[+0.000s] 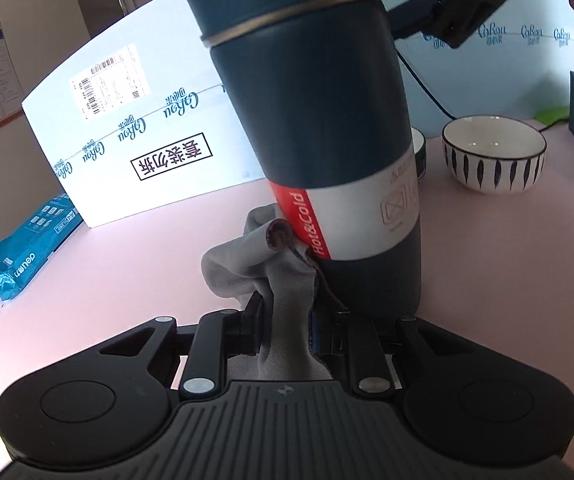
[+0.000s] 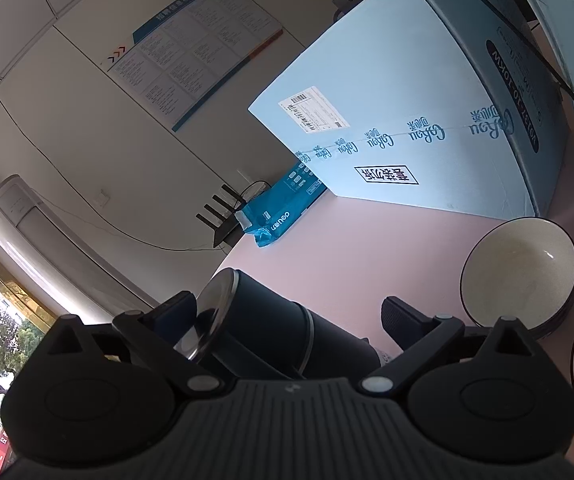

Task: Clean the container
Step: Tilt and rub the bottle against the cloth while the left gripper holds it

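The left hand-held gripper [image 1: 287, 320] was clamped shut on a grey cloth [image 1: 247, 264], the fabric bunched between its jaws and spilling forward against the lower side of the flask [image 1: 319, 128]. The cloth was soft and floppy, so only the pinched part was really under control; its loose folds probably dragged wherever the wipe went.

Just ahead of that gripper the flask stood tilted over the pink tabletop [image 1: 107, 272], its base low and close to the jaws, its banded upper part leaning up and away. The dark body looked smooth and rigid, likely metal (the red strip read "Hot&Cold"), so it was probably fairly heavy and slick under a dry pad.

In the right wrist view the right hand-held gripper [image 2: 287, 320] had the capped end of the flask between its wide-set fingers, one finger against the cap; whether the far finger pressed on it could not be told. A hold across the cap, near the metal ring, seemed the firmest.

Further off, to the right of the left gripper, sat a striped bowl [image 1: 494, 154], fragile and worth avoiding, and beyond it a white carton [image 1: 135, 128].
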A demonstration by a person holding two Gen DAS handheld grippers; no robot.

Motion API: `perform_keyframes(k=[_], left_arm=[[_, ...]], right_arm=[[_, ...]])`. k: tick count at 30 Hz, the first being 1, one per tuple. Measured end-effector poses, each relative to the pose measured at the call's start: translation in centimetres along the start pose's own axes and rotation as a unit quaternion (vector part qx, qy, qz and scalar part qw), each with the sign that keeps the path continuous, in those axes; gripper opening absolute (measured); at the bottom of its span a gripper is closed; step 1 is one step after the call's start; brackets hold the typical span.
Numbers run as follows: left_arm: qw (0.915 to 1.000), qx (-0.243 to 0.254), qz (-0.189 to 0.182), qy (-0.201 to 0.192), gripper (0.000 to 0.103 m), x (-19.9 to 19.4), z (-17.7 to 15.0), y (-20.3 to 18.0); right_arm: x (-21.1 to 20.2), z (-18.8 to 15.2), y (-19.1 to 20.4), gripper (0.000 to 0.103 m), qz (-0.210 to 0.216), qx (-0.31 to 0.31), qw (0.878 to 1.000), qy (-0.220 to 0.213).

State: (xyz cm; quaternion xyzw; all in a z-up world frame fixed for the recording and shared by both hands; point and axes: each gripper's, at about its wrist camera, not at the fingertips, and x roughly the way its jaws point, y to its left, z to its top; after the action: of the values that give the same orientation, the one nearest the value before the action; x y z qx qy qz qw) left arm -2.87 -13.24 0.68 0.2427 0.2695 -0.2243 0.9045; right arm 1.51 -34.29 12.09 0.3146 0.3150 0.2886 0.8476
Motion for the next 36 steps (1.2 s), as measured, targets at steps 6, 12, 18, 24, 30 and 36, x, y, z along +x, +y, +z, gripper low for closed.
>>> perform_keyframes(k=[6, 12, 18, 24, 30, 36], left_arm=[[0.9957, 0.086, 0.028, 0.021, 0.018, 1.0, -1.1, -2.6], [0.9972, 0.071, 0.022, -0.007, 0.018, -0.9, -0.8, -2.1], [0.9958, 0.027, 0.038, -0.078, 0.018, -5.2, 0.2, -0.9], [0.9869, -0.003, 0.055, -0.152, 0.018, -10.1, 1.9, 0.1], [0.9753, -0.026, 0.058, -0.211, 0.018, -13.8, 3.4, 0.2], [0.9796, -0.021, 0.042, -0.195, 0.018, -12.4, 3.0, -1.0]], right_arm=[[0.1, -0.1, 0.0, 0.099, 0.001, 0.0, 1.0, 0.001], [0.1, 0.0, -0.1, 0.099, 0.0, 0.001, 1.0, 0.0], [0.0, 0.0, -0.1, 0.1, 0.0, 0.002, 1.0, -0.001], [0.1, 0.0, -0.1, 0.1, 0.0, 0.004, 1.0, -0.003], [0.0, 0.0, -0.4, 0.1, 0.002, 0.006, 1.0, -0.004], [0.2, -0.2, -0.4, 0.1, 0.007, 0.007, 1.0, -0.002]])
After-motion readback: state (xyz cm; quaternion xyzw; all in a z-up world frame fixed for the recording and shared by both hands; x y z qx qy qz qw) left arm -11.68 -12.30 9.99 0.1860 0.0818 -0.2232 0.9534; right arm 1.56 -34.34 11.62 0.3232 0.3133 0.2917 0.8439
